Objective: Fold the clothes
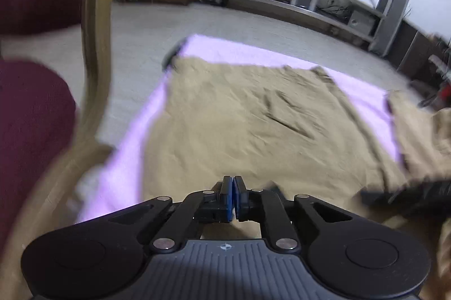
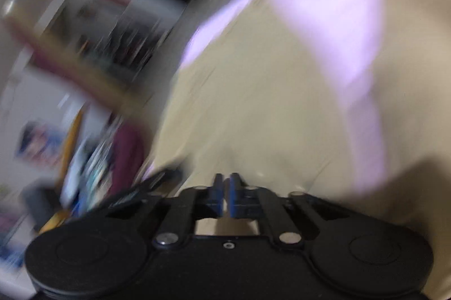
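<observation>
item one: we list a tan garment (image 1: 239,119) spread flat over a lilac sheet (image 1: 132,153) across the centre of the left wrist view, with a dark red cushion (image 1: 31,114) at the left edge. item two: our left claw (image 1: 232,184) at lower centre, pads pressed together with nothing between them. item three: our right claw (image 2: 224,181), lower centre of its blurred view above the same tan cloth, jaws drawn in and empty.

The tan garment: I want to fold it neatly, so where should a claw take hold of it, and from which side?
Probably the far left corner of the tan garment, coming in low from the left over the lilac sheet: that corner lies flat and its edge is exposed.
</observation>
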`<state>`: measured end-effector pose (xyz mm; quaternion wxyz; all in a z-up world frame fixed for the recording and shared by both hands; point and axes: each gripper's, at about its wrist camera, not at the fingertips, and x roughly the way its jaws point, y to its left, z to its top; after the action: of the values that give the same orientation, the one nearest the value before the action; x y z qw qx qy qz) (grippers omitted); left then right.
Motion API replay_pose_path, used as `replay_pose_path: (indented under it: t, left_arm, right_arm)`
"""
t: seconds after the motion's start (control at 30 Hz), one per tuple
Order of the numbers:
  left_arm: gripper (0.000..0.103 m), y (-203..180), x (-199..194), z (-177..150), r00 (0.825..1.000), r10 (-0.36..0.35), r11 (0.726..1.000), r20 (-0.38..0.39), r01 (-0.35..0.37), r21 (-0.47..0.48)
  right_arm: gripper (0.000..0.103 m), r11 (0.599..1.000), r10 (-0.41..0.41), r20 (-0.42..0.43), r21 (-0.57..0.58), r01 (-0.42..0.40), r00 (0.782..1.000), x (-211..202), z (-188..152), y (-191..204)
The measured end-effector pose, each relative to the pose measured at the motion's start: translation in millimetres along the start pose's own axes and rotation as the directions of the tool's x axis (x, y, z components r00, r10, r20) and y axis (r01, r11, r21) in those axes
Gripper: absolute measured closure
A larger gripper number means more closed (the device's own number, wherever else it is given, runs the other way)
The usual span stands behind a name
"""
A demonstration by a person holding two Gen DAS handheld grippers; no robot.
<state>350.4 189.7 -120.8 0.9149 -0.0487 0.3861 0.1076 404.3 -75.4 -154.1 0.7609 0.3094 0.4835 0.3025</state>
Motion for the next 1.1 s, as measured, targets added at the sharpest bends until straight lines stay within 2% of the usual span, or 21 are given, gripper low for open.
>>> replay_pose_path:
  t: [0.03, 0.07, 0.1, 0.13, 0.17, 0.23, 0.3, 0.37, 0.47, 0.53, 0.6, 0.63, 0.7, 0.73, 0.77, 0.8, 0.9, 0.97, 1.03, 1.1]
  left_arm:
    - [0.093, 2.7, 1.1, 3.5, 0.999, 0.031, 0.999, 0.012, -0.032, 0.004]
    - [0.094, 5.9, 1.9, 7.2, 0.998, 0.056, 0.998, 0.024, -0.057, 0.002]
    - [0.095, 9.1, 1.8, 11.8, 0.998, 0.06, 0.998, 0.033, -0.06, -0.016]
    - [0.096, 10.6, 0.7, 16.5, 0.998, 0.044, 0.999, 0.045, -0.042, -0.034]
    - [0.095, 11.7, -0.6, 21.0, 0.998, 0.023, 0.999, 0.058, -0.02, -0.05]
    - [0.095, 6.2, 0.8, 27.2, 0.997, -0.01, 0.998, 0.072, 0.014, -0.057]
    - [0.095, -1.5, 5.2, 31.5, 0.997, -0.032, 0.998, 0.077, 0.036, -0.054]
    - [0.095, -8.9, 14.6, 30.0, 0.998, -0.018, 0.999, 0.061, 0.02, -0.037]
    - [0.093, -11.7, 30.1, 24.2, 0.997, 0.041, 0.999, 0.059, -0.042, 0.014]
    - [0.091, -9.4, 32.4, 24.4, 0.993, 0.089, 0.996, 0.077, -0.09, 0.012]
    - [0.091, -5.7, 33.3, 27.5, 0.985, 0.155, 0.988, 0.08, -0.154, -0.025]
    - [0.091, -1.8, 33.4, 29.4, 0.981, 0.18, 0.983, 0.071, -0.176, -0.055]
    - [0.092, 6.7, 28.8, 35.6, 0.974, 0.223, 0.97, 0.047, -0.217, -0.111]
    - [0.095, 9.9, 21.1, 40.3, 0.971, 0.234, 0.964, 0.046, -0.226, -0.136]
    - [0.095, 12.8, 12.0, 45.4, 0.969, 0.243, 0.959, 0.048, -0.233, -0.161]
    - [0.095, 15.7, 2.8, 50.5, 0.966, 0.252, 0.953, 0.05, -0.239, -0.186]
    - [0.094, 11.3, -41.8, 67.6, 0.977, 0.192, 0.96, 0.091, -0.168, -0.226]
    - [0.094, -3.7, -81.4, 72.8, 0.979, 0.146, 0.974, 0.145, -0.116, -0.196]
    - [0.093, -20.3, -122.9, 74.1, 0.975, 0.097, 0.986, 0.199, -0.067, -0.152]
    - [0.093, -37.4, -152.7, 58.7, 0.978, 0.01, 0.995, 0.208, 0.011, -0.1]
  right_arm:
    - [0.103, 0.998, -0.061, 0.093, 0.04, 0.057, 0.994, -12.2, 5.1, -8.7]
    - [0.102, 0.991, -0.124, 0.168, 0.066, 0.115, 0.978, -25.1, 9.3, -12.5]
    - [0.098, 0.987, -0.157, 0.212, 0.073, 0.144, 0.965, -35.0, 12.1, -12.8]
    - [0.086, 0.986, -0.166, 0.237, 0.066, 0.155, 0.957, -42.7, 14.1, -10.5]
    - [0.083, 0.988, -0.156, 0.252, 0.049, 0.149, 0.955, -48.2, 15.7, -6.3]
    - [0.082, 0.995, -0.089, 0.233, -0.016, 0.095, 0.968, -43.9, 17.4, 9.9]
    - [0.081, 0.995, -0.038, 0.163, -0.088, 0.053, 0.986, -22.6, 18.8, 29.7]
    - [0.077, 0.985, -0.026, 0.066, -0.171, 0.037, 0.997, 4.2, 22.1, 46.0]
    - [0.076, 0.973, -0.046, -0.029, -0.229, 0.038, 0.999, 42.4, 14.8, 60.0]
    - [0.081, 0.975, -0.033, -0.002, -0.221, 0.031, 0.999, 45.6, 20.2, 53.9]
    - [0.099, 0.98, -0.071, 0.081, -0.182, 0.085, 0.994, 37.9, 29.7, 39.0]
    - [0.103, 0.983, -0.109, 0.136, -0.133, 0.127, 0.985, 28.4, 34.2, 26.2]
    - [0.103, 0.983, -0.176, 0.222, -0.018, 0.185, 0.959, 5.9, 40.1, 6.5]
    - [0.099, 0.976, -0.214, 0.25, 0.017, 0.217, 0.944, -6.7, 40.0, 2.5]
    - [0.083, 0.967, -0.253, 0.268, 0.03, 0.255, 0.93, -19.2, 38.6, 3.1]
    - [0.079, 0.962, -0.268, 0.278, 0.031, 0.27, 0.922, -32.9, 36.5, 5.7]
    - [0.079, 0.979, -0.201, 0.298, 0.037, 0.2, 0.933, -84.8, 24.5, 14.8]
    - [0.076, 0.988, -0.15, 0.317, 0.022, 0.151, 0.937, -128.5, 13.0, 23.7]
    - [0.075, 0.991, -0.128, 0.33, 0.0, 0.135, 0.935, -168.3, 5.7, 37.7]
    - [0.07, 0.993, -0.108, 0.344, -0.017, 0.121, 0.933, -203.9, -4.2, 47.1]
